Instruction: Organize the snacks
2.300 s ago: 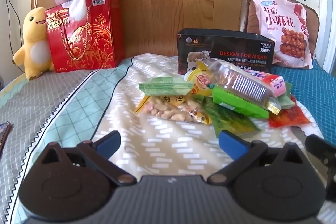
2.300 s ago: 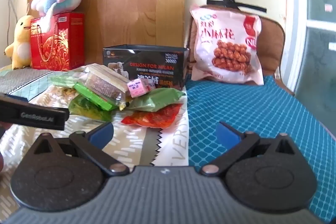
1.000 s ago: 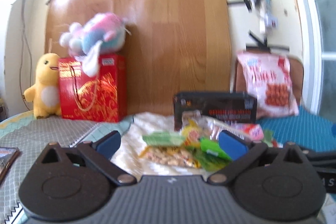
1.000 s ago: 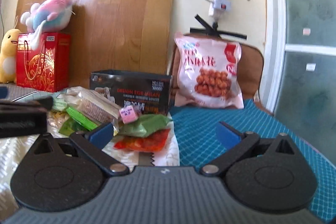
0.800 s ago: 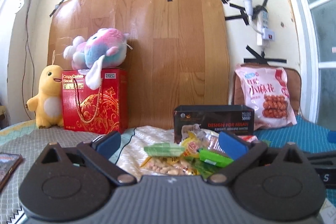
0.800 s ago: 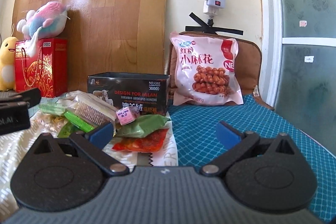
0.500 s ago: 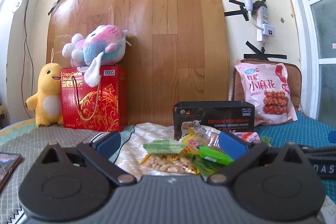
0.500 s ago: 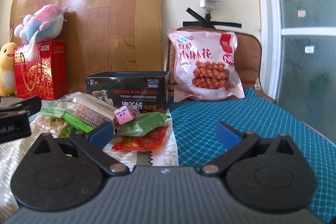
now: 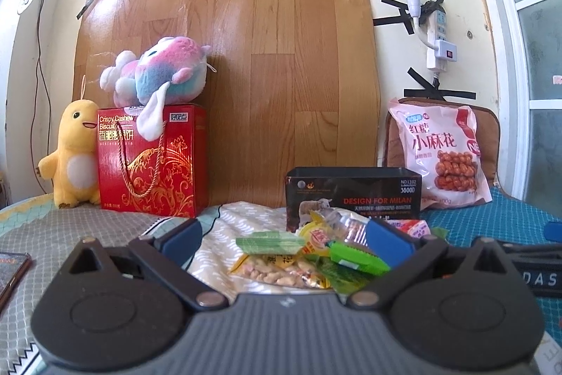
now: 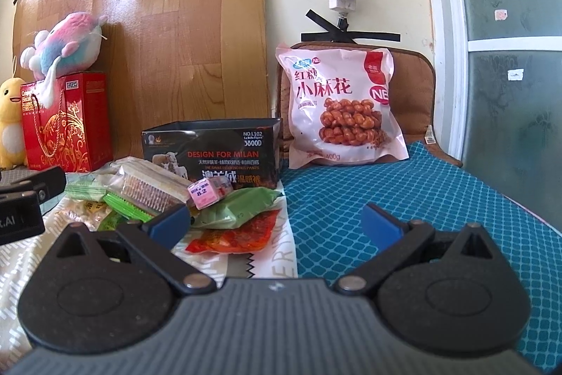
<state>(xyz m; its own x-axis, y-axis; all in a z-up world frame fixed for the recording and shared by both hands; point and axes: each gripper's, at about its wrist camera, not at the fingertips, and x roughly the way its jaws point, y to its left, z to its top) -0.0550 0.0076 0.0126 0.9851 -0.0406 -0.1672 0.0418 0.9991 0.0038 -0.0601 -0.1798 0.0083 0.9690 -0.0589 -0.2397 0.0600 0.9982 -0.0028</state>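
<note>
Several crinkly snack packets [image 9: 309,255] lie heaped before the black box [image 10: 214,150]; both grippers gape, empty.

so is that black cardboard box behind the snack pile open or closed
Open. The black cardboard box has no lid on top, and its inner back wall shows above the front rim. Whether anything is inside cannot be told from this low angle.

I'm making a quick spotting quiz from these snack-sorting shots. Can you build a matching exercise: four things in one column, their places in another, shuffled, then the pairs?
Things:
1. pink-and-blue plush
2. yellow plush
3. pink twist-snack bag
4. red packet

Places:
A. leaning on the brown cushion
B. on top of the red gift box
C. under the green packet, in front of the black box
D. standing left of the red gift box

Pairs: 1-B, 2-D, 3-A, 4-C
</note>
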